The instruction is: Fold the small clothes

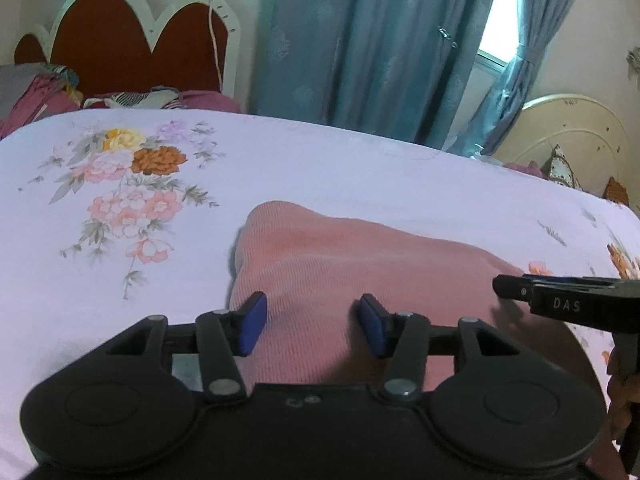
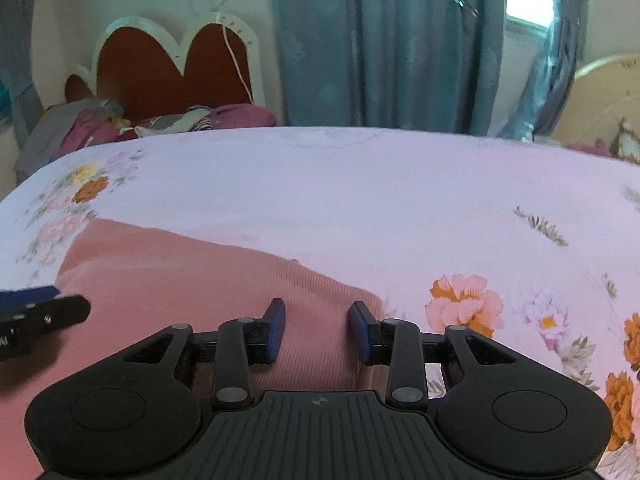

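A pink ribbed garment (image 1: 360, 264) lies in a folded heap on the floral bedsheet (image 1: 320, 168). My left gripper (image 1: 313, 320) hovers low over its near left part, jaws open, blue pads apart, with only cloth beneath them. In the right wrist view the same garment (image 2: 180, 272) fills the lower left. My right gripper (image 2: 318, 328) stands open above its right edge, nothing pinched. Each gripper shows in the other's view: the right gripper's tip (image 1: 520, 292) at the right, the left gripper's tip (image 2: 48, 312) at the left.
A red scalloped headboard (image 1: 132, 40) and a pile of other clothes (image 1: 40, 88) sit at the far left of the bed. Blue curtains (image 1: 360, 40) hang behind. A cream headboard (image 1: 576, 136) stands at the far right. The sheet (image 2: 400, 200) stretches flat beyond the garment.
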{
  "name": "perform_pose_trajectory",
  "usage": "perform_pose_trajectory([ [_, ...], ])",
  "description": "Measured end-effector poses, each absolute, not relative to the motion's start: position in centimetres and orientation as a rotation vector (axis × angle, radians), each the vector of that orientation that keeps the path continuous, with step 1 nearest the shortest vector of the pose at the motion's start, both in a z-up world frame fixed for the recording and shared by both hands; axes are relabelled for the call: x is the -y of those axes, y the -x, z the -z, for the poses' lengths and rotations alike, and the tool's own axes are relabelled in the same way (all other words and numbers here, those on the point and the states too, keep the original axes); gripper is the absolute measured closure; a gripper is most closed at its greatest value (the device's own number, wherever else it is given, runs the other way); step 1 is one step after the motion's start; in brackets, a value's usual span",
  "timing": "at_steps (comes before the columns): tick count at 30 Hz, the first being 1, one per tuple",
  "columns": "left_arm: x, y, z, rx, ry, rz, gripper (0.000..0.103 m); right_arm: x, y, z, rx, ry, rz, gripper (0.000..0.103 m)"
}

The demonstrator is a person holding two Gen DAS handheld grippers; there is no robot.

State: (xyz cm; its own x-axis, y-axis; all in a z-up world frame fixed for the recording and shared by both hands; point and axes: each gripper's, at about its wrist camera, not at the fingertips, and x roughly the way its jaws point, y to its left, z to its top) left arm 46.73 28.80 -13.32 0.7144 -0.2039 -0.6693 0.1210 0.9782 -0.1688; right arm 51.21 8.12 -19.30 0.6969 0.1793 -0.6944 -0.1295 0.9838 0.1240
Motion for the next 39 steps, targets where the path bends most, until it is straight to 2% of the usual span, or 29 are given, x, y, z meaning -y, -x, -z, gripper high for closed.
perform_pose_trajectory([
  [10, -29.9, -40.6, 10.7, -0.756, 0.114, 0.202, 0.046, -8.0, -41.3, 14.8, -0.677, -0.015, -0.226, 0.068],
  [16, -29.7, -36.4, 12.1, -0.763, 0.096, 0.202, 0.045, -8.4, -36.6, 17.3, -0.718, 0.051, -0.166, 0.068],
  [20, -29.4, -36.8, 12.7, -0.771, 0.1, 0.188, 0.04, -6.8, -37.0, 19.4, -0.766, -0.039, -0.131, 0.068],
  [24, -29.5, -36.1, 12.0, -0.773, 0.087, 0.186, 0.041, -6.3, -36.4, 18.0, -0.78, -0.132, -0.113, 0.068],
  [29, -29.3, -33.8, 11.7, -0.775, 0.063, 0.209, 0.04, -6.6, -33.3, 17.2, -0.786, -0.078, -0.134, 0.068],
  [36, -28.7, -33.5, 13.4, -0.803, 0.047, 0.21, 0.029, -6.6, -33.0, 19.2, -0.824, -0.087, -0.105, 0.067],
  [39, -28.5, -33.7, 13.3, -0.806, 0.019, 0.207, 0.021, -6.5, -32.9, 19.4, -0.824, -0.106, -0.103, 0.067],
])
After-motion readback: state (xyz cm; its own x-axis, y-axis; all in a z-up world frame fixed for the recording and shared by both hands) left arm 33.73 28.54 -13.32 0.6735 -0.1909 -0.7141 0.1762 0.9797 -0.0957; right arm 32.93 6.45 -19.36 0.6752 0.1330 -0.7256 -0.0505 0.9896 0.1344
